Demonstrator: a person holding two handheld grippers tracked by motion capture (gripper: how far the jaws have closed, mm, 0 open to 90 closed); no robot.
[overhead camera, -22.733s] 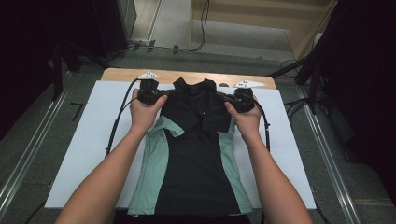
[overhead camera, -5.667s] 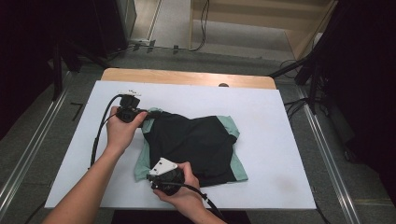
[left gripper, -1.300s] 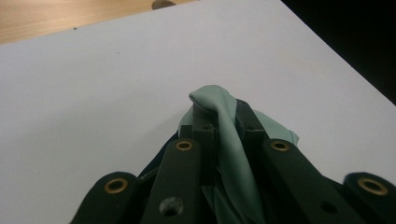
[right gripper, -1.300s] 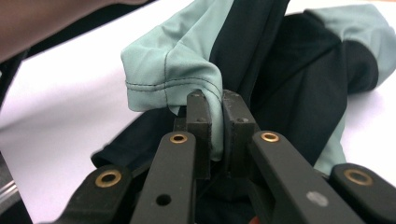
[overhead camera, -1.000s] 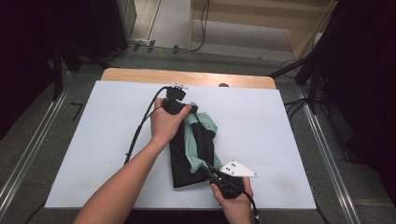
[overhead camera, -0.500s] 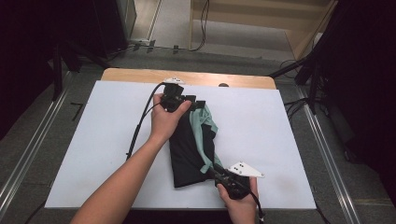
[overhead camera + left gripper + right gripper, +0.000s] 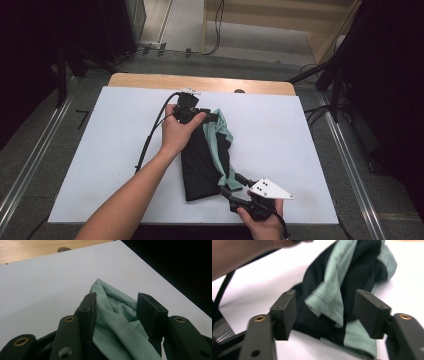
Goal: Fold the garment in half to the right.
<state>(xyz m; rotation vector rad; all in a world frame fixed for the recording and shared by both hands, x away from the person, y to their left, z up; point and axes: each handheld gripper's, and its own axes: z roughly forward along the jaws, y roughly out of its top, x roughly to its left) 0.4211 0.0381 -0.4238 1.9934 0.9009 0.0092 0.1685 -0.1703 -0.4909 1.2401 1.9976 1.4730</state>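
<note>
The folded black and mint shirt [image 7: 205,155] lies in the middle of the white table [image 7: 100,150], long way running from top to bottom. The left gripper [image 7: 212,118] sits at its top end, jaws open around mint cloth. The right gripper [image 7: 232,185] sits at its bottom end, jaws wide open, gripping nothing.

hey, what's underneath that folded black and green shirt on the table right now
The folded black and mint-green shirt lies directly on the white table cover, with a strip of wooden tabletop beyond. Anything beneath the cloth itself is covered and cannot be seen.
</note>
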